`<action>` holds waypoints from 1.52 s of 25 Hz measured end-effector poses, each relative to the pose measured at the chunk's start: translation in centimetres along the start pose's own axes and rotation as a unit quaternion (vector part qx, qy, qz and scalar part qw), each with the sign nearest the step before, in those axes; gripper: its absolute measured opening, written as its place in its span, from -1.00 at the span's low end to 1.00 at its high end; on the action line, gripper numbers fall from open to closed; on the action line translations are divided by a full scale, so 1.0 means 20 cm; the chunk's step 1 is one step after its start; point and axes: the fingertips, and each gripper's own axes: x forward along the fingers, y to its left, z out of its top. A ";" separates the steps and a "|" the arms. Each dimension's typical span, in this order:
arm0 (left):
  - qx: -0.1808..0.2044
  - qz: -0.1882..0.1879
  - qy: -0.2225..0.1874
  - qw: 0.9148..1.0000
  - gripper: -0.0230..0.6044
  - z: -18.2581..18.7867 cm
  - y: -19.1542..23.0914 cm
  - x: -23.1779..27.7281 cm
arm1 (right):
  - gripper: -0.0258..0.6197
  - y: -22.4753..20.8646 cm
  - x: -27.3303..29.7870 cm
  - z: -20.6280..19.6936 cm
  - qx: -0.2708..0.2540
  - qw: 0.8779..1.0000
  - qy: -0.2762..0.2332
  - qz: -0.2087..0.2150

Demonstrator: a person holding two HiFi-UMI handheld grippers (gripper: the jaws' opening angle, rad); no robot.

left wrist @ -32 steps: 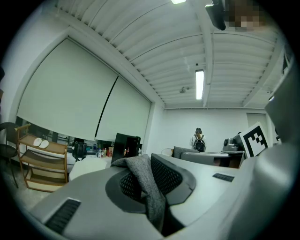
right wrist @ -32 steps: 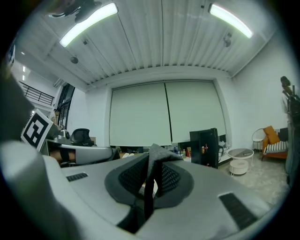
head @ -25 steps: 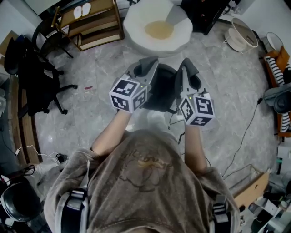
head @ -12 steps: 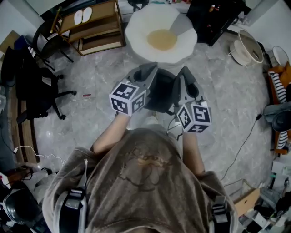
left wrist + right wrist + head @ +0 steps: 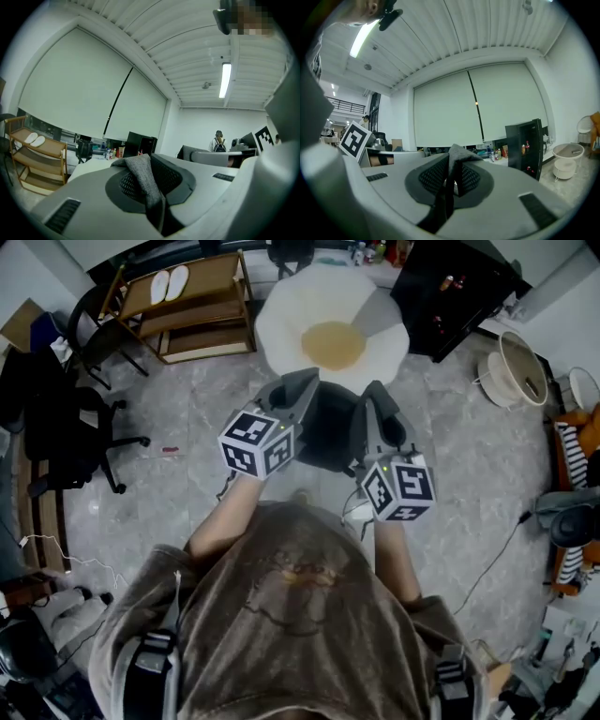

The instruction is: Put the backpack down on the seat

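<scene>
- Grey marble floor [image 5: 187,484] fills the room around a white, egg-shaped seat [image 5: 281,320] with a yellow centre. A wooden rack [image 5: 192,296] stands to the seat's left and a black cabinet [image 5: 450,287] to its right.
- Just short of the seat's near edge, a person holds the dark backpack [image 5: 328,432] clear of the floor. It hangs between the two tools and is not yet over the cushion.
- The left gripper [image 5: 300,385] has its fingers nearly together, pinching a fold of the bag's grey fabric [image 5: 143,176] between the pads.
- The right gripper [image 5: 375,397] is likewise all but closed, clamped on a second grey fold [image 5: 452,176] on the bag's side nearer the cabinet.
- Judged from this, the step in hand is the carry: the bag is gripped and lifted but has not reached the seat.
- The next move calls for bringing both hands forward together until the bag is above the yellow centre. It should then be lowered level until the cushion takes its weight.
- Only after that should either pair of fingers part; releasing one side early would likely tip the bag off the seat's rim.
</scene>
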 end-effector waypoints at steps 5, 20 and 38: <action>0.005 0.004 -0.013 1.000 -0.82 0.10 0.09 0.19 | -0.83 -0.12 0.18 0.10 -0.005 1.000 -0.008 0.010; 0.006 -0.007 -0.010 1.000 -0.82 0.14 0.37 0.74 | -0.83 -0.51 0.66 0.11 0.031 0.999 -0.008 0.001; -0.011 -0.053 0.019 0.998 -0.82 0.29 0.93 1.49 | -0.83 -0.91 1.51 0.21 0.075 0.997 0.000 -0.020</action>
